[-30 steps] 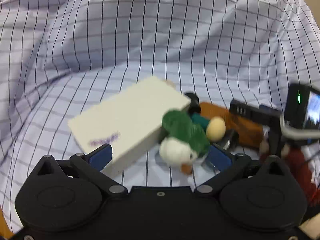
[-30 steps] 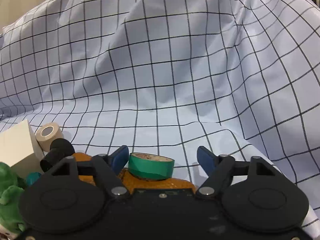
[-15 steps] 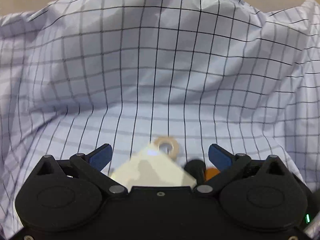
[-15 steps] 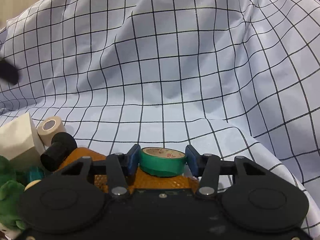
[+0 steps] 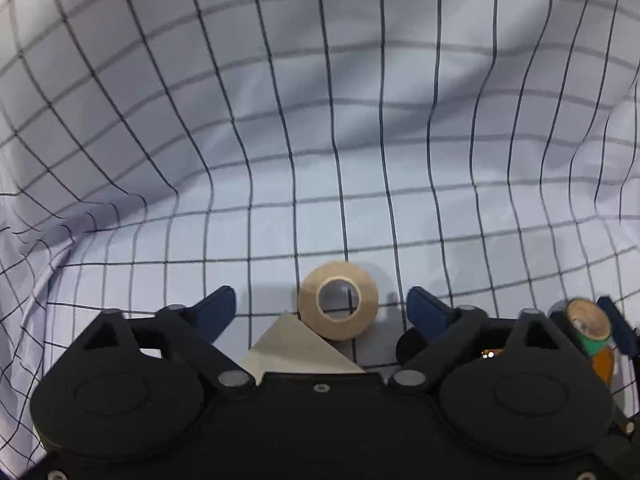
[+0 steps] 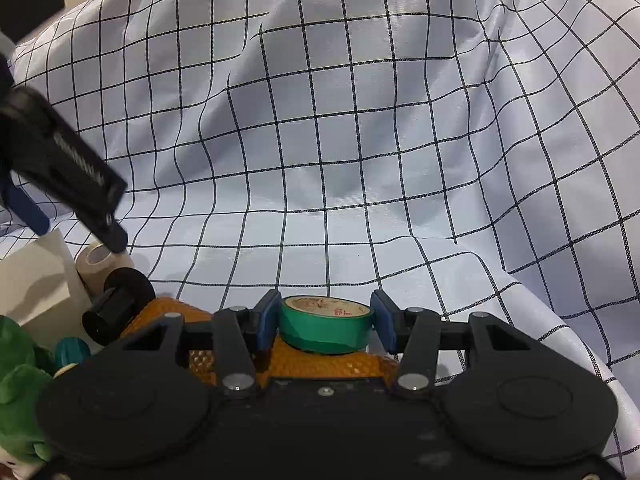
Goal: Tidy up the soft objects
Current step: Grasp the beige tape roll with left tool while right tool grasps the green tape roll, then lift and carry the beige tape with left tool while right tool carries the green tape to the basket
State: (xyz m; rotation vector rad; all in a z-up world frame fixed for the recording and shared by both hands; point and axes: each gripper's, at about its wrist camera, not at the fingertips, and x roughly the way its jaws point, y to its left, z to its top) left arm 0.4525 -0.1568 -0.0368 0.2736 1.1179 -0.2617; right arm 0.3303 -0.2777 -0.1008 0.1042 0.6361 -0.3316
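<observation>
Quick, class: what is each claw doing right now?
Left claw: open, closing around the beige tape roll.
Right claw: closed on the green tape roll.

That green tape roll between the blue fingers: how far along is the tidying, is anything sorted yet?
Nothing looks sorted yet. The right gripper is shut on the green tape roll, which sits on the orange pad. The left gripper, its jaws just closing in, straddles the beige bandage roll without touching it. The white box, black roller and green plush toy lie bunched together, waiting.
</observation>
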